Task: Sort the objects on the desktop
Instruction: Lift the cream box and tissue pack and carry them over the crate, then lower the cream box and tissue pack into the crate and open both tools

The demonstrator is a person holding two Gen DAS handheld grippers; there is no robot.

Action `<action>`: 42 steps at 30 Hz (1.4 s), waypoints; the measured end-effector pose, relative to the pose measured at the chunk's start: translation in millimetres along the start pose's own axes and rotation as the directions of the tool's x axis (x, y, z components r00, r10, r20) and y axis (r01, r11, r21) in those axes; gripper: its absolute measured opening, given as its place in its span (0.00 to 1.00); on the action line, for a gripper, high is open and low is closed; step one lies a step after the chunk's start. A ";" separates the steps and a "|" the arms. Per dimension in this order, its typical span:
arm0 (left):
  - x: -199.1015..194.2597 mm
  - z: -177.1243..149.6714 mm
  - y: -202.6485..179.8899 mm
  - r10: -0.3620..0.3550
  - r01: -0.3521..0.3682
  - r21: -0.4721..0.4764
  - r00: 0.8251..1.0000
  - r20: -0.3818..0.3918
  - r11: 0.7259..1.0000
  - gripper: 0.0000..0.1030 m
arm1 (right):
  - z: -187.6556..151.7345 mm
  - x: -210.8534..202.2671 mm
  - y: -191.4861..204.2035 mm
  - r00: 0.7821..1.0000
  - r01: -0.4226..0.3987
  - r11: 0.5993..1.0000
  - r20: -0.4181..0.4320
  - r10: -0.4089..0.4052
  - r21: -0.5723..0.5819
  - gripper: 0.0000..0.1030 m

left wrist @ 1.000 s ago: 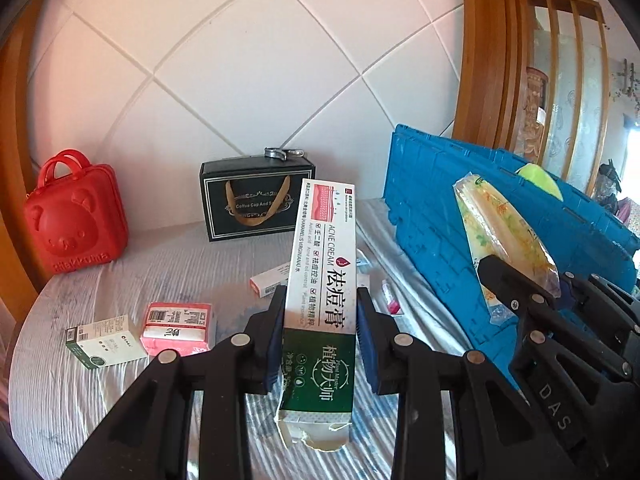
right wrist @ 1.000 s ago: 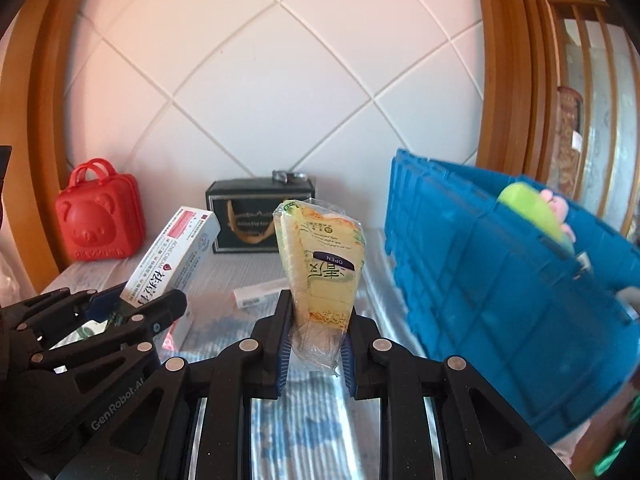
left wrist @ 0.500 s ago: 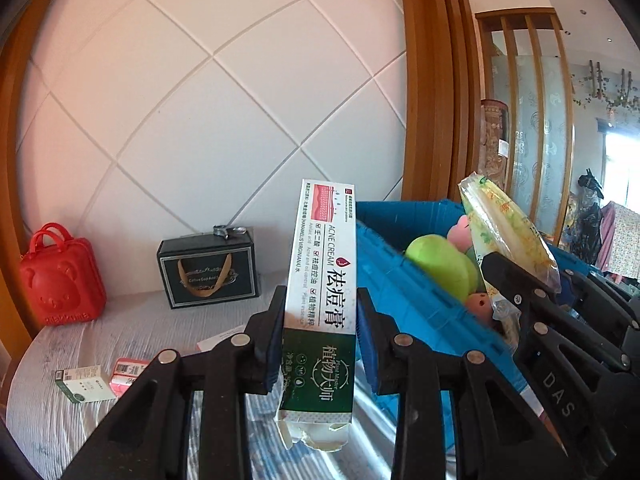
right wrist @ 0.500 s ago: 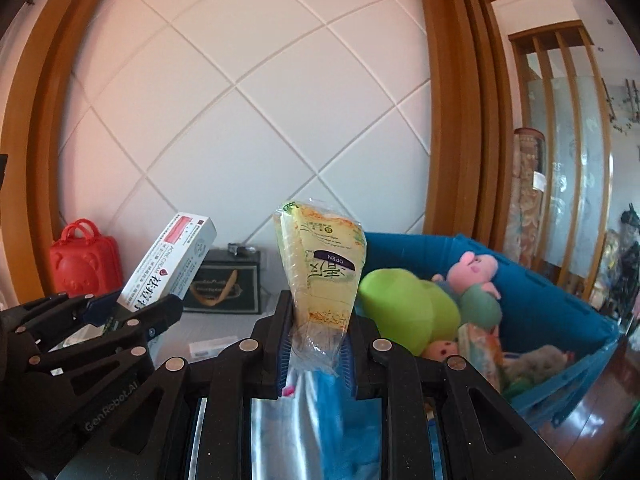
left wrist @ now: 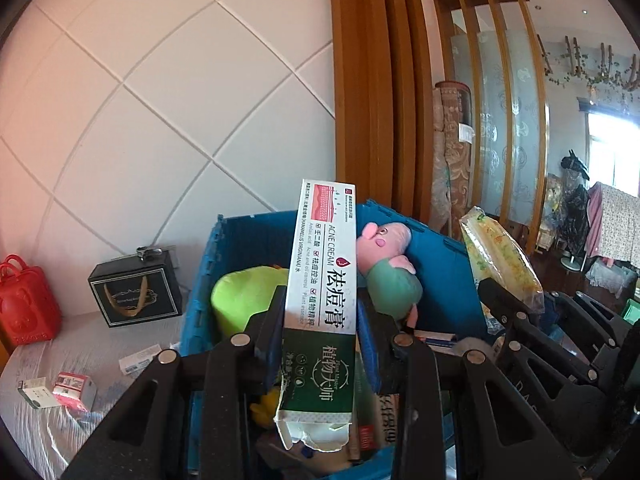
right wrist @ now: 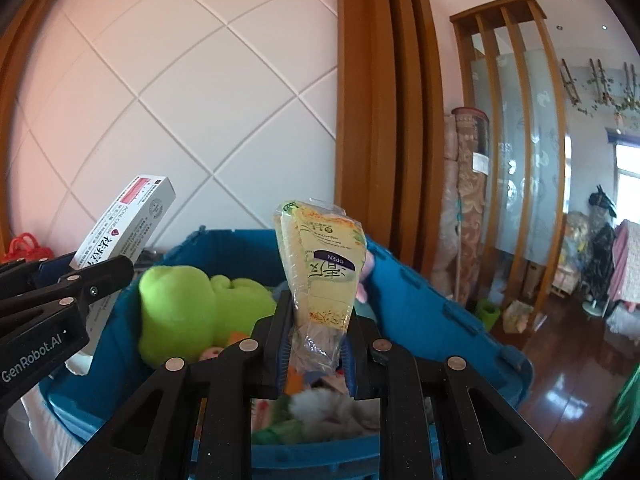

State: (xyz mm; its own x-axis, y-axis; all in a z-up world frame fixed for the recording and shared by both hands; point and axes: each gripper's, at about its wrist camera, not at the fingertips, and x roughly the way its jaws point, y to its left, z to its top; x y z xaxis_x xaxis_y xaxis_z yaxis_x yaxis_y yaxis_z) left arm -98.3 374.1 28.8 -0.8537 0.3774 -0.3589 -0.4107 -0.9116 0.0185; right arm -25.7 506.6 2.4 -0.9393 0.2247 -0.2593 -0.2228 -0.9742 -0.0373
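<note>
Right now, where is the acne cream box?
Left wrist view, centre: the acne cream box stands clamped in the left gripper above the blue crate, between green and pig plush toys.

Black left tool (left wrist: 320, 330), silver screws, blue pads (left wrist: 370, 344).

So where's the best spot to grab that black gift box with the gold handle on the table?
Grip the black gift box across its narrow depth near the top edge, coming from above; it stands upright with room around it. A small metal object lies on top, so avoid that.
</note>
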 end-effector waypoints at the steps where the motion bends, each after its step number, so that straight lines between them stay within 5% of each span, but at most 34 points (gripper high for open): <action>1: 6.6 -0.7 -9.4 0.000 0.000 0.008 1.000 -0.017 1.000 0.31 | -2.7 7.2 -8.2 1.000 -0.001 1.000 -0.017 0.001 0.000 0.20; 15: 55.5 -11.8 -49.2 0.035 -0.037 -0.006 0.983 -0.181 0.999 0.32 | -24.0 55.9 -45.5 0.985 -0.028 0.999 -0.172 0.025 -0.017 0.21; 22: 55.6 -15.1 -47.0 0.054 -0.057 -0.015 0.984 -0.170 0.998 0.58 | -24.5 59.6 -48.4 0.984 -0.026 1.000 -0.179 0.022 -0.018 0.24; 33: 37.7 -12.5 -32.8 0.085 -0.091 -0.048 0.988 -0.127 0.995 0.71 | -18.1 50.7 -58.6 0.989 0.005 1.000 -0.146 -0.006 -0.007 0.98; 42: 13.0 -16.4 -11.4 0.142 -0.149 -0.064 0.985 -0.096 0.987 0.75 | -19.3 36.7 -55.6 0.992 -0.003 1.000 -0.125 0.003 -0.002 1.00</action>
State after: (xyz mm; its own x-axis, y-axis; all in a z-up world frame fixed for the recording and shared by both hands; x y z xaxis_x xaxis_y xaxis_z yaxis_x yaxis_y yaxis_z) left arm -99.5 386.7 8.6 -0.8687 0.2265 -0.4405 -0.2577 -0.9661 0.0115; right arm -42.8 568.6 -23.7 -0.8999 0.2175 -0.3778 -0.2194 -0.9749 -0.0388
